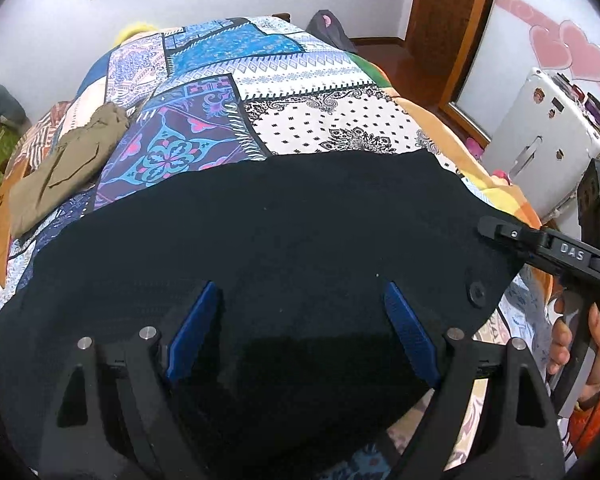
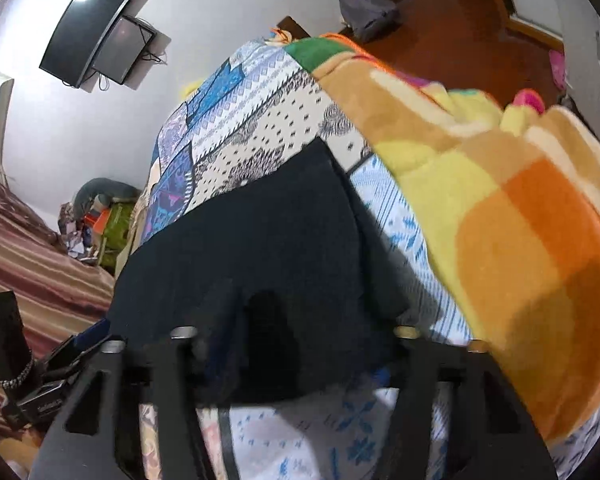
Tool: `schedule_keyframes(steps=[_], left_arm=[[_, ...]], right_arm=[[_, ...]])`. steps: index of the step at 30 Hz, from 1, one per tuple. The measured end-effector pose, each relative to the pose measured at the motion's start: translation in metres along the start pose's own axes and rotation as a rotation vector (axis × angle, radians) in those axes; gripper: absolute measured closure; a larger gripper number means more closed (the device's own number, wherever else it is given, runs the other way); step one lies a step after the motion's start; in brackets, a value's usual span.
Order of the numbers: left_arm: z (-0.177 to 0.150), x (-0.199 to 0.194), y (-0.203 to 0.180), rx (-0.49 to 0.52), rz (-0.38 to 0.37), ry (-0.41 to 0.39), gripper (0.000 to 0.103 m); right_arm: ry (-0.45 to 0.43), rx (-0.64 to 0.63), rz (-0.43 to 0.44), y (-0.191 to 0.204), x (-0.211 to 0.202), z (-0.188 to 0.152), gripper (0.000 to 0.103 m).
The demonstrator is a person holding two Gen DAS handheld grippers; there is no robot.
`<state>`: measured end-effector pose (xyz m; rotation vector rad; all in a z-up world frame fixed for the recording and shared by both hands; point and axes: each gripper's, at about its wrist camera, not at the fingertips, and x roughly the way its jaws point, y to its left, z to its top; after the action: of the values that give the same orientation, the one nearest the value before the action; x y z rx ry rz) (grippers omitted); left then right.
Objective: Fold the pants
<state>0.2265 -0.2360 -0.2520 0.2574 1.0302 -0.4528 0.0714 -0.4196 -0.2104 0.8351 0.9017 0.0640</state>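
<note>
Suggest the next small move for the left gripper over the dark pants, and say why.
Probably lower the left gripper onto the near edge of the dark pants and close. Its blue jaws stand wide apart above the flat cloth with nothing between them, while the right gripper is already at the edge beside the button.

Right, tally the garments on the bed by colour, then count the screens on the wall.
Dark navy pants: 1
Olive-khaki garment: 1
Wall screens: 2, a larger one and a smaller one
Total: 4
</note>
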Motion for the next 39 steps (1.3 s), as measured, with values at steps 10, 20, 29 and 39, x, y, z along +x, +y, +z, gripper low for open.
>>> schedule_keyframes(steps=[10, 20, 29, 39], left_arm=[[0.000, -0.005, 0.005, -0.020, -0.013, -0.019, 0.017], [-0.009, -0.043, 0.038, -0.084, -0.022, -0.115, 0.017], [-0.040, -0.098, 0.115, -0.225, -0.008, -0.243, 0.017], [-0.102, -0.139, 0.210, -0.402, 0.124, -0.267, 0.017]], right_arm=[[-0.028, -0.060, 0.027, 0.014, -0.012, 0.006, 0.096], [-0.135, -0.177, 0.140, 0.100, -0.043, 0.024, 0.096], [-0.112, -0.404, 0.252, 0.229, -0.026, 0.006, 0.096], [0.203, -0.669, 0.259, 0.294, 0.098, -0.092, 0.096]])
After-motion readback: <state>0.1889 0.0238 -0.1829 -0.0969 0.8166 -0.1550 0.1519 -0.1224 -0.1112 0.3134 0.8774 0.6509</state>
